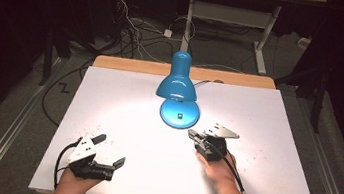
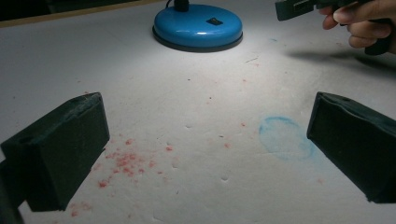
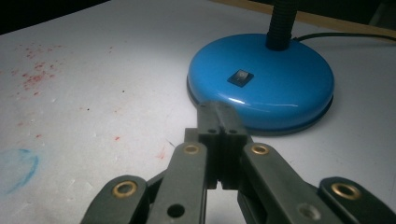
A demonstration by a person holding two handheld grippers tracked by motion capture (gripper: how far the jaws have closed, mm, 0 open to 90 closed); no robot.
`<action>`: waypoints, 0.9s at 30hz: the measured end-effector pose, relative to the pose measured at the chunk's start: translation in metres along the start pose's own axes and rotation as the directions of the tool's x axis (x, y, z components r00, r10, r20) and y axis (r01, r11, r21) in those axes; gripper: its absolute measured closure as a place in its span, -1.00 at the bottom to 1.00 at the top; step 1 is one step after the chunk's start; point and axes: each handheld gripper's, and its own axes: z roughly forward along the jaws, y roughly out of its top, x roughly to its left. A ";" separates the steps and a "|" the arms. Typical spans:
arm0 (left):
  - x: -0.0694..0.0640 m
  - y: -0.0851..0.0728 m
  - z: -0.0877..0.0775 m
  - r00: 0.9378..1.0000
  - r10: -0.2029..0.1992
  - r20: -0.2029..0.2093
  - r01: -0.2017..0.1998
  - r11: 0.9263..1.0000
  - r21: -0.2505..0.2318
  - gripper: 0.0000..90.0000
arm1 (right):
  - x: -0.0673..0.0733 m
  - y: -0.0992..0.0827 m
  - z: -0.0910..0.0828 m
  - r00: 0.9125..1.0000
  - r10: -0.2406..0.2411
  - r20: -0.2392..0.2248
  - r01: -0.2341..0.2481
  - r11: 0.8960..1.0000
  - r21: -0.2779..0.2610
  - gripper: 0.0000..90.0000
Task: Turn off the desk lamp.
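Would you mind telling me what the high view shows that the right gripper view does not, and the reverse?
The high view alone has the lamp's blue shade, lit and facing down, the left hand-held gripper with jaws apart, both forearms, and the floor cables behind the table. The right gripper view alone gives a close look at the right hand-held gripper, jaws pressed together just short of the base, and a faint blue ring mark on the sheet. Both share the lamp's round blue base with its small switch, and the white tabletop.

The lamp head (image 1: pixel 178 80) hides its own bulb — and its cord (image 1: pixel 207 82) slips behind the table (image 1: pixel 114 62).
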 end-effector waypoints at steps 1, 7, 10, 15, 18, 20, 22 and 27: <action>0.000 0.000 0.000 1.000 0.000 0.000 0.000 1.000 0.001 -1.00 | -0.001 0.001 0.002 1.000 0.004 -0.002 -0.004 1.000 -0.002 1.00; 0.004 0.000 -0.002 1.000 -0.007 -0.005 0.007 1.000 -0.002 -1.00 | -0.005 0.005 0.013 1.000 -0.005 0.000 0.005 1.000 0.007 1.00; 0.004 0.000 -0.002 1.000 -0.008 -0.006 0.008 1.000 -0.004 -1.00 | -0.007 0.007 0.016 1.000 -0.006 -0.007 0.006 1.000 0.002 1.00; 0.003 0.000 -0.002 1.000 -0.002 -0.001 0.002 1.000 -0.002 -1.00 | -0.014 0.013 0.024 1.000 0.027 -0.001 -0.027 1.000 -0.013 1.00; 0.003 -0.001 -0.001 1.000 -0.005 0.002 0.005 1.000 -0.002 -1.00 | -0.017 0.014 0.028 0.999 0.051 0.004 -0.051 0.999 -0.010 1.00; 0.003 -0.001 -0.002 1.000 -0.008 0.000 0.008 1.000 -0.001 -1.00 | -0.019 0.015 0.030 0.999 0.044 0.003 -0.044 0.999 -0.012 1.00; 0.003 -0.001 -0.002 1.000 -0.010 0.000 0.010 1.000 -0.002 -1.00 | -0.022 0.015 0.036 0.999 0.049 0.008 -0.049 0.999 0.000 1.00; 0.004 -0.001 -0.002 1.000 -0.016 0.002 0.016 1.000 -0.004 -1.00 | -0.027 0.018 0.046 0.998 0.061 0.011 -0.061 0.998 0.011 1.00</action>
